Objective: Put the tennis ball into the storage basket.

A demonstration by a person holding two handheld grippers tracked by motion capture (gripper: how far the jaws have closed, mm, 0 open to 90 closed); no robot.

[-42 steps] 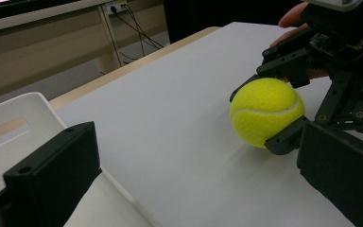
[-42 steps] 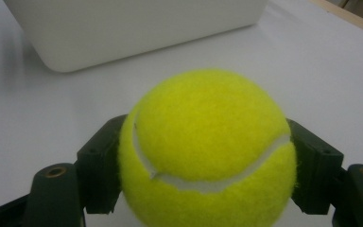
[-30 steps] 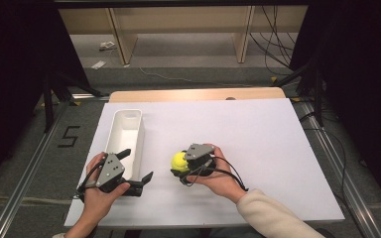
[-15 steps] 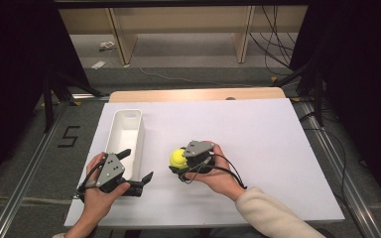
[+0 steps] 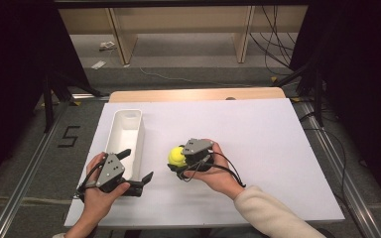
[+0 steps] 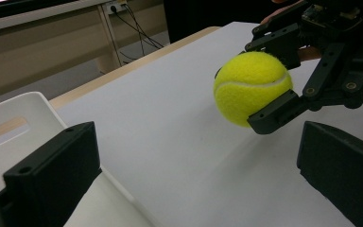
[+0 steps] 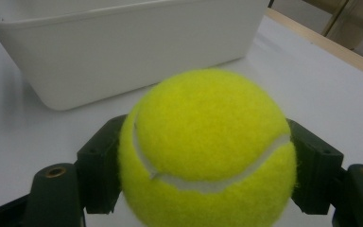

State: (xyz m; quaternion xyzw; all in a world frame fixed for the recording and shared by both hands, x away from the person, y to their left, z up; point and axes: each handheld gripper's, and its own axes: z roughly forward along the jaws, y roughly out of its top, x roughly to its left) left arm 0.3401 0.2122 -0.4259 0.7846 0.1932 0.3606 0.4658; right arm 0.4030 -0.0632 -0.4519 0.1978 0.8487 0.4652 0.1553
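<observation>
Right gripper (image 5: 177, 163) is clamped on the tennis ball (image 5: 176, 156), one black jaw on each side of it; the right gripper view confirms both jaws pressed into the felt of the ball (image 7: 207, 151). In the left gripper view the ball (image 6: 252, 88) sits off the white worktop (image 5: 258, 148) with a shadow under it, so it's held clear of the surface. Position: near the middle of the worktop, closer to the front edge, just right of the white bin (image 5: 125, 139).

Bin runs lengthwise along the left edge of the worktop, long axis front to back, nothing visible inside. From the right gripper view the bin wall (image 7: 123, 42) is directly behind the ball, apart from it.

Left gripper (image 5: 135, 171) rests at the front left corner, jaws spread apart with nothing between them, just beside the bin's near end.
</observation>
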